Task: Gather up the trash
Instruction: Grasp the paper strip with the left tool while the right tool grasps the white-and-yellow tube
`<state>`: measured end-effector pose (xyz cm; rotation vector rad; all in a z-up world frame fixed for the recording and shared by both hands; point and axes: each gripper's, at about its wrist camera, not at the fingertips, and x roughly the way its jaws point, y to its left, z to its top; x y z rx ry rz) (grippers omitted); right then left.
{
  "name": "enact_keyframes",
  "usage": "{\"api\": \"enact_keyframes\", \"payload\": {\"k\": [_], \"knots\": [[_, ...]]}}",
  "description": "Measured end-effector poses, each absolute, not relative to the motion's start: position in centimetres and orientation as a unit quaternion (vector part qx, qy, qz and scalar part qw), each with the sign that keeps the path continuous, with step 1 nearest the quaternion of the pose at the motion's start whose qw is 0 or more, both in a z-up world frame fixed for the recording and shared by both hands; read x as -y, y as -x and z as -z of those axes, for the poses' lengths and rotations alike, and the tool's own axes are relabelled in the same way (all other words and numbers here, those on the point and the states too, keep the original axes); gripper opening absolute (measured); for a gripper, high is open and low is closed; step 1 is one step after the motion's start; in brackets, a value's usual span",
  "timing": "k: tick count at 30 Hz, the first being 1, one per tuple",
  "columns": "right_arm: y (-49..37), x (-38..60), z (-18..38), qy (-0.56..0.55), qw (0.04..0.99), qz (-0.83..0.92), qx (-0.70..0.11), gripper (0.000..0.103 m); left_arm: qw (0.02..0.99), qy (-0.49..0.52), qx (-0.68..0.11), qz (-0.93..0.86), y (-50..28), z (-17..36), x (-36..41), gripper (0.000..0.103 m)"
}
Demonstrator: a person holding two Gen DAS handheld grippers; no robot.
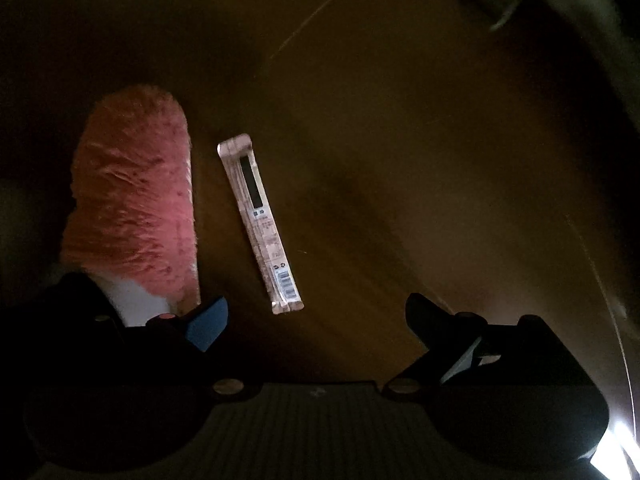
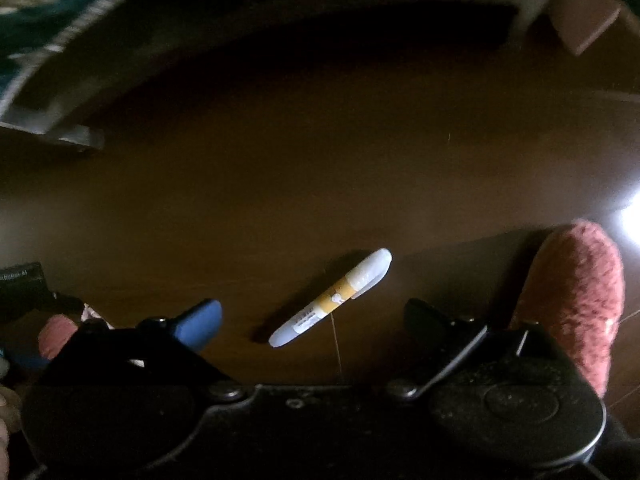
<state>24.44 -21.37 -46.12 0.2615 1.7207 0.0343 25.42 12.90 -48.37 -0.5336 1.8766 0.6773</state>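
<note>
Nothing gathered yet: left gripper (image 1: 316, 320) low in frame, spread wide and empty, with the wrapper (image 1: 260, 224) flat on the floor (image 1: 400, 140) just beyond, mid-frame beside a pink slipper (image 1: 132, 196). Likewise right gripper (image 2: 312, 320), agape and empty, tube (image 2: 332, 298) lying between and just beyond its tips; both pickups left.

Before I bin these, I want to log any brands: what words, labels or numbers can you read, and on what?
No text can be read.
Long flat pale wrapper on the brown floor: printed label, small symbols and a barcode, all too blurred to read.
White tube with a yellow band: small white label with dark print, too small and blurred to read.
</note>
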Motion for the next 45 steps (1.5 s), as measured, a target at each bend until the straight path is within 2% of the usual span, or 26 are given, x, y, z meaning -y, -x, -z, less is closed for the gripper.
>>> {"api": "enact_keyframes", "payload": {"k": [6, 10, 19, 21, 24, 25, 26, 27, 31, 33, 38, 41, 45], "knots": [[-23.9, 22.0, 50.9, -0.174, 0.613, 0.030, -0.770, 0.083, 0.489, 0.220, -0.793, -0.289, -24.3, 53.3, -14.0, 0.096], [-24.1, 21.8, 53.3, -0.200, 0.600, 0.056, -0.772, 0.081, 0.484, 0.239, -0.789, -0.291, -23.7, 55.1, -15.2, 0.096], [-23.7, 22.3, 55.9, -0.208, 0.593, 0.079, -0.774, 0.058, 0.517, 0.244, -0.774, -0.274, -23.7, 55.9, -15.9, 0.095], [-23.6, 22.4, 56.1, -0.207, 0.591, 0.078, -0.776, 0.051, 0.519, 0.253, -0.772, -0.267, -23.4, 55.8, -16.0, 0.090], [-23.2, 22.1, 55.7, -0.210, 0.598, 0.077, -0.770, 0.047, 0.521, 0.265, -0.768, -0.261, -23.1, 55.8, -16.3, 0.083], [-23.3, 22.0, 55.7, -0.209, 0.601, 0.072, -0.768, 0.042, 0.523, 0.264, -0.768, -0.259, -23.1, 55.7, -16.3, 0.083], [-23.4, 21.9, 55.6, -0.207, 0.605, 0.068, -0.766, 0.027, 0.524, 0.262, -0.769, -0.257, -23.1, 55.7, -16.3, 0.081], [-23.5, 21.9, 55.6, -0.213, 0.605, 0.062, -0.765, 0.022, 0.525, 0.260, -0.769, -0.257, -23.1, 55.6, -16.3, 0.076], [-23.6, 21.8, 55.7, -0.211, 0.608, 0.051, -0.763, 0.021, 0.530, 0.243, -0.773, -0.251, -23.8, 55.2, -15.9, 0.059], [-23.6, 21.5, 55.6, -0.207, 0.611, 0.044, -0.763, 0.020, 0.530, 0.232, -0.776, -0.251, -24.2, 54.9, -15.3, 0.037], [-23.9, 20.5, 55.3, -0.187, 0.615, 0.024, -0.766, 0.020, 0.535, 0.200, -0.788, -0.230, -25.4, 54.7, -13.1, 0.015], [-23.8, 19.1, 54.7, -0.179, 0.619, 0.009, -0.765, 0.020, 0.543, 0.191, -0.788, -0.217, -26.4, 54.3, -12.0, 0.006], [-24.2, 18.6, 53.0, -0.187, 0.625, 0.002, -0.758, 0.020, 0.561, 0.183, -0.780, -0.208, -28.4, 52.9, -11.0, 0.005]]}}
